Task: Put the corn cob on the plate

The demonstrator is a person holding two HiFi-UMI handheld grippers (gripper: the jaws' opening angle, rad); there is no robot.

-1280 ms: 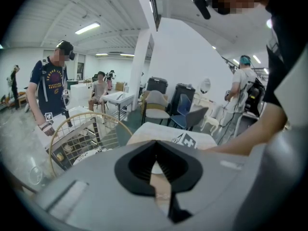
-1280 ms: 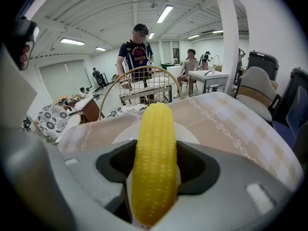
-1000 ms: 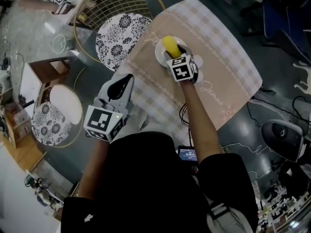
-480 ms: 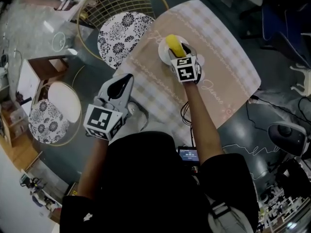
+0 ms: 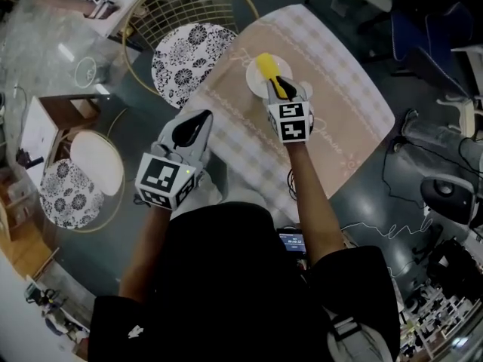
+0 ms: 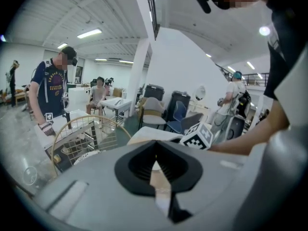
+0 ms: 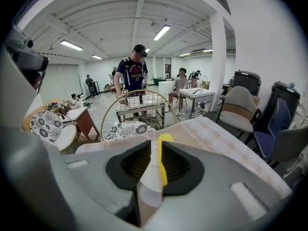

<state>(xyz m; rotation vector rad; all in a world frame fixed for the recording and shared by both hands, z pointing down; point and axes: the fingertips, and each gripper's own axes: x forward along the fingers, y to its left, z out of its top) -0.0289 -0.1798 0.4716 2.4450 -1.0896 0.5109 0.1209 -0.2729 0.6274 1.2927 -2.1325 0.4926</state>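
The yellow corn cob (image 5: 266,66) lies on the small white plate (image 5: 253,86) at the far side of the checked tablecloth (image 5: 339,104). My right gripper (image 5: 281,89) hangs above the plate's near edge, its jaws closing with only a narrow gap left. In the right gripper view that gripper (image 7: 157,146) grips nothing; the corn cob (image 7: 163,162) and the plate (image 7: 148,172) show beyond the gap. My left gripper (image 5: 198,119) hovers over the table's near left edge, apart from the plate. Its jaws (image 6: 155,160) are together with nothing held.
A gold wire chair with a floral cushion (image 5: 185,59) stands left of the table, with a second floral chair (image 5: 72,183) and a wooden side table (image 5: 64,115) further left. Cables and equipment lie on the floor at right. People stand and sit in the background (image 7: 132,73).
My right gripper has lifted off the plate and its jaws have narrowed, leaving the corn cob lying on the plate. My left gripper has drifted slightly toward the table.
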